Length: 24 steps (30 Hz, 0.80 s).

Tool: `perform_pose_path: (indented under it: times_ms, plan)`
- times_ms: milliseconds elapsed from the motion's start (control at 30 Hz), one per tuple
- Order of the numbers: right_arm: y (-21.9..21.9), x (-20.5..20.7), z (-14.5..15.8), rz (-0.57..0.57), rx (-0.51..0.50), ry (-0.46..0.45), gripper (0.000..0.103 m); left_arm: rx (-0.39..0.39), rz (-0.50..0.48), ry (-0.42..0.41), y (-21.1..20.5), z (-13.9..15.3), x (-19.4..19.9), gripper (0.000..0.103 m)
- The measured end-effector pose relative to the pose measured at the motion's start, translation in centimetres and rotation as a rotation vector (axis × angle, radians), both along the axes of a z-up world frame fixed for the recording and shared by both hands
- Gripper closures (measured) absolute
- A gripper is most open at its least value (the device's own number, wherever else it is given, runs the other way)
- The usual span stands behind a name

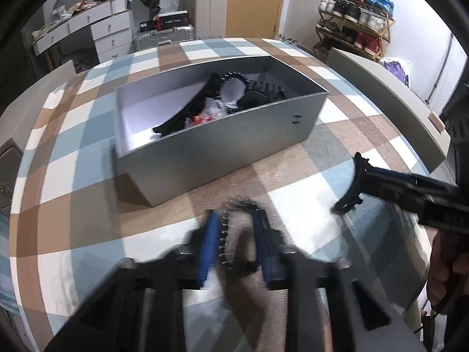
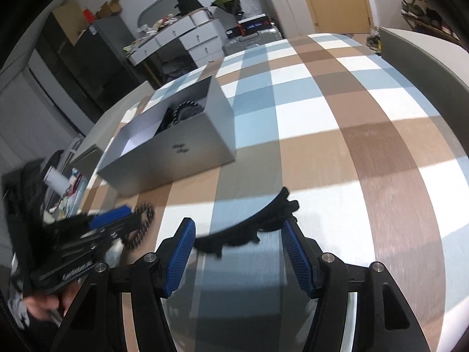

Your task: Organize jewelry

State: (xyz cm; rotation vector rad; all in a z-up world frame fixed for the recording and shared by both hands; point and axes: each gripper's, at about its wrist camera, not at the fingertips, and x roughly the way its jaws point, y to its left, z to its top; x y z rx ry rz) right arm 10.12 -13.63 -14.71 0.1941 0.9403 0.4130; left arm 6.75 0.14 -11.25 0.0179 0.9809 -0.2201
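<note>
**Two pieces being handled beside a partly filled box**

From the left wrist view, a grey box [image 1: 222, 135] is being shown standing open on a checked table [image 1: 88, 205]. Several dark pieces, among them a long black hair clip [image 1: 187, 111] and a studded ring-shaped bracelet [image 1: 234, 76], are already lying inside it, crowded toward its right end, so part of the sorting is judged to be done. Nearer the camera, the left gripper [image 1: 234, 243] is being seen blurred, its jaws set around a second studded bracelet [image 1: 231, 228]; whether that piece is being squeezed or only straddled cannot be told. At the right, the right gripper [image 1: 348, 187] is being shown from the side, with a curved black clip at its tip.

From the right wrist view, what is hidden above is being made plain: the jaws of the right gripper [image 2: 237, 249] are standing wide apart, and the curved black clip [image 2: 249, 226] is lying between them, near the right jaw, not being held. The studded bracelet [image 2: 140, 223] is being shown at the tip of the left gripper [image 2: 129, 220], short of the box [image 2: 176, 149]. Its far right end is hidden here by its wall.

At least these two pieces are judged to be left to go in.
</note>
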Motion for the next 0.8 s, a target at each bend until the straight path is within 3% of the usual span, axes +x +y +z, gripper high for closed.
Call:
perform_pose_path:
  times_ms: [200,267,333,367,500,567,700,800]
  plan:
    - [3.2,1.1,0.0,0.028,-0.213,-0.063,0.045,-0.071,-0.005,0.01,1.0,-0.1,-0.3,0.1]
    - [3.9,0.7,-0.2,0.039,-0.28,-0.095,0.06,-0.112,-0.003,0.011,1.3,0.0,-0.4,0.1]
    - [4.1,0.3,-0.3,0.051,-0.322,-0.123,0.069,-0.12,0.009,0.01,1.6,0.1,-0.5,0.096]
    - [4.0,0.1,-0.4,0.056,-0.333,-0.134,0.078,-0.14,-0.001,0.016,1.6,0.1,-0.4,0.088]
    - [3.2,-0.1,-0.3,0.064,-0.304,-0.14,0.084,-0.168,-0.027,0.023,1.0,0.1,-0.3,0.052]
    - [2.8,-0.3,-0.2,0.068,-0.279,-0.139,0.084,-0.147,-0.044,0.029,0.1,0.1,-0.3,0.041]
    - [2.1,-0.8,0.0,0.076,-0.225,-0.15,0.084,-0.106,-0.07,0.05,-1.3,-0.5,0.0,0.041]
    - [1.8,-1.6,0.5,0.094,-0.179,-0.172,0.084,0.026,-0.058,0.03,-2.6,-0.8,0.1,0.04]
